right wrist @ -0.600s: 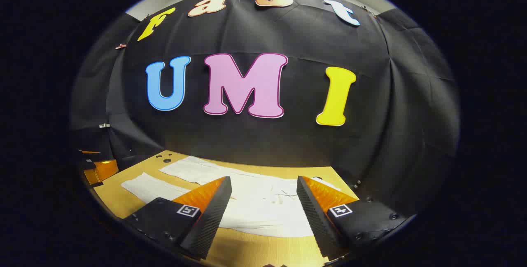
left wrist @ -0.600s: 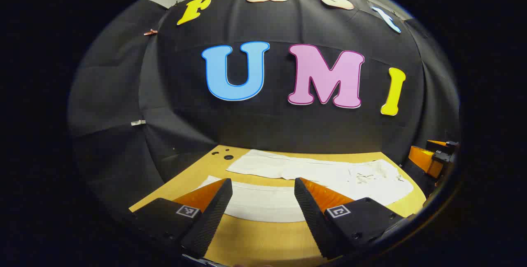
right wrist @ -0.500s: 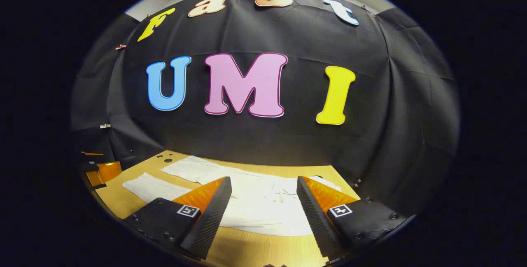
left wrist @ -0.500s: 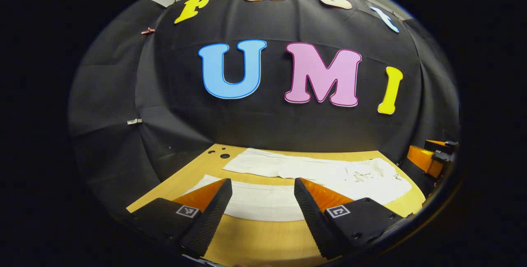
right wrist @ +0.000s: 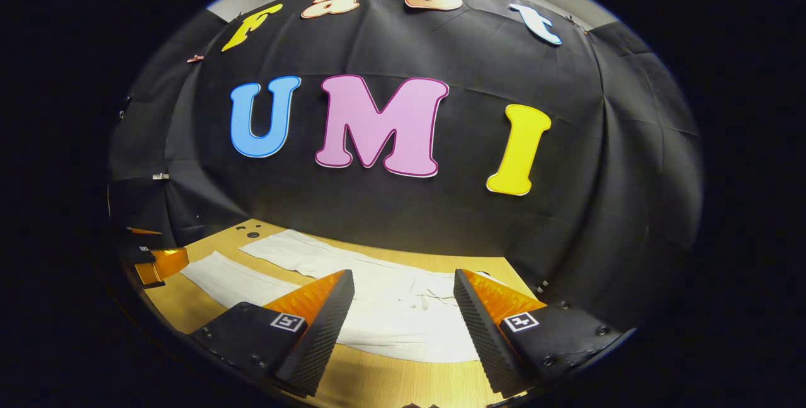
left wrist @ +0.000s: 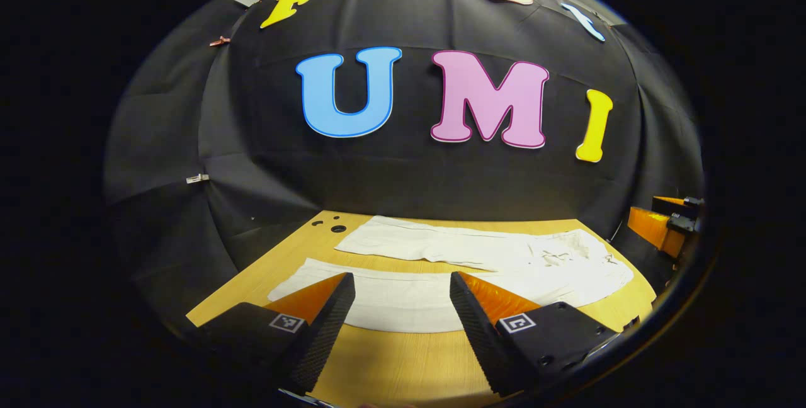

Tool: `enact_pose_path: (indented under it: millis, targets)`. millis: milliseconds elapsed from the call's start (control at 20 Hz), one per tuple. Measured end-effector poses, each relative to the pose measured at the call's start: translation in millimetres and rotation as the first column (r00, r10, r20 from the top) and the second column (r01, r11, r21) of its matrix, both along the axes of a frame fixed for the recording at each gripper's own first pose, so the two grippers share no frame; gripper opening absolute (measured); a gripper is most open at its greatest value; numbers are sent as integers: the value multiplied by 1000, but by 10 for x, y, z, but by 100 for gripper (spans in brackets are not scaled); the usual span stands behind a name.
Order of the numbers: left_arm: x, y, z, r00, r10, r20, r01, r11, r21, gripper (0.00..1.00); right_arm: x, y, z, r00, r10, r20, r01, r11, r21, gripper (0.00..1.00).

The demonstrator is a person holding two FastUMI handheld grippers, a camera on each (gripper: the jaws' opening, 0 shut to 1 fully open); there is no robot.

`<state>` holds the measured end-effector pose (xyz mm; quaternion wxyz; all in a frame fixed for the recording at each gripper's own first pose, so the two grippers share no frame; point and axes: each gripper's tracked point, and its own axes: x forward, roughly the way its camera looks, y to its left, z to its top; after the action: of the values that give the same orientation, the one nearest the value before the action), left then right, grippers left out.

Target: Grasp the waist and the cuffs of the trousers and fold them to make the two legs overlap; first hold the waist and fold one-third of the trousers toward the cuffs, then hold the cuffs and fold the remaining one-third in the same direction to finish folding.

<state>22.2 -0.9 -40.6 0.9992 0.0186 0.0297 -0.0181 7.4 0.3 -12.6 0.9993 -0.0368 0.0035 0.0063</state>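
In the left gripper view, the left gripper (left wrist: 402,285) hangs above the near edge of the light wooden table (left wrist: 403,364), its two fingers spread wide with nothing between them. Just beyond them the white cloth trousers (left wrist: 441,276) lie flat, legs apart and pointing left, the crumpled waist to the right. In the right gripper view, the right gripper (right wrist: 403,282) likewise gapes empty over the waist end of the trousers (right wrist: 390,313). Behind the table (right wrist: 390,383) hangs the black cloth wall (right wrist: 403,206).
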Motion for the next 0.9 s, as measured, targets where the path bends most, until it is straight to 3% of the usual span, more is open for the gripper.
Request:
enact_pose_path:
  millis: [450, 700, 900]
  targets:
    - [110, 138, -32, 1000, -17, -14, 18, 998, 60, 96, 53, -64, -174, 997, -9, -72, 6, 999, -42, 98]
    - [158, 148, -71, 999, -3, -33, 5, 997, 80, 96, 103, -292, -247, 996, 14, -84, -30, 981, -192, 98]
    - [158, 144, -97, 999, 0, -45, 4, 996, 87, 96, 103, -607, -478, 984, 61, -165, -111, 942, -316, 98]
